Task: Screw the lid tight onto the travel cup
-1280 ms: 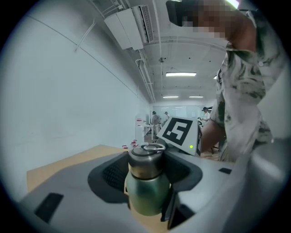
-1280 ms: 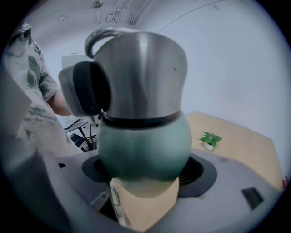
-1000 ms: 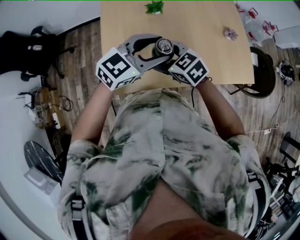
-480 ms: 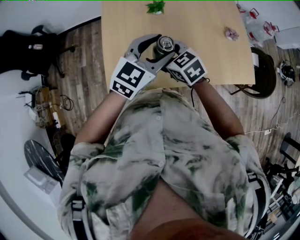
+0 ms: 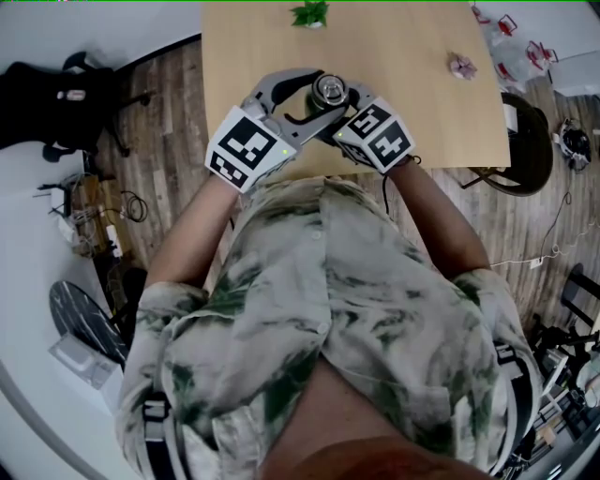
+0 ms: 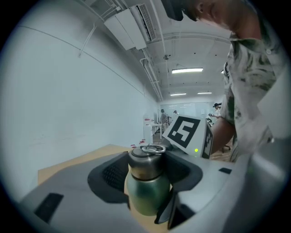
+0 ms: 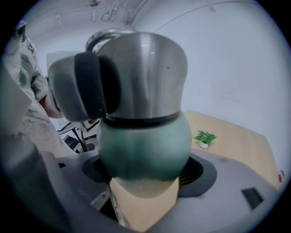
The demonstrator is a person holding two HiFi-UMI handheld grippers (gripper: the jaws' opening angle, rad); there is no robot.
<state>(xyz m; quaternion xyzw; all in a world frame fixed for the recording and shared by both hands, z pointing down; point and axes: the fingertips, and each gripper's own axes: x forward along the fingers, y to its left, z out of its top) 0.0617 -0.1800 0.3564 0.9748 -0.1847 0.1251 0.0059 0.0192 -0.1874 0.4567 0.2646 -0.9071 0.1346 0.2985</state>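
The travel cup stands near the front edge of the wooden table. Its body is green and its steel lid carries a ring on top. My left gripper is shut on the lid, and one of its dark pads presses the lid's side in the right gripper view. From the other side my right gripper is shut on the green body, which fills the space between its jaws. The cup's base is hidden.
A small green plant sits at the table's far edge, and a pink object lies at its right. A dark chair stands right of the table, and a black office chair on the floor at left.
My left gripper twisted around the lid: its marker cube swung right and nearer the person, then back a little to the left. The right gripper and the cup stayed put.
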